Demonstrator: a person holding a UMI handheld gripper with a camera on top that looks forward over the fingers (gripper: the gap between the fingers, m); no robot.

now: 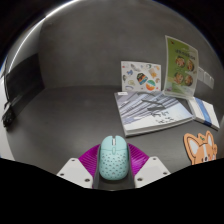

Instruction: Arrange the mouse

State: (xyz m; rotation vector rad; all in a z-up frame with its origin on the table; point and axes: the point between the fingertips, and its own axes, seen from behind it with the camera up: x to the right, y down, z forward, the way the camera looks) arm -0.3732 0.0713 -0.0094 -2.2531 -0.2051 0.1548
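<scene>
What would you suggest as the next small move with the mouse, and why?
Probably carry the mouse forward and set it on the bare table, short of the booklets. It sits between the gripper fingers with the pink pads close at both sides, apparently gripped, and the table ahead of it lies open.
</scene>
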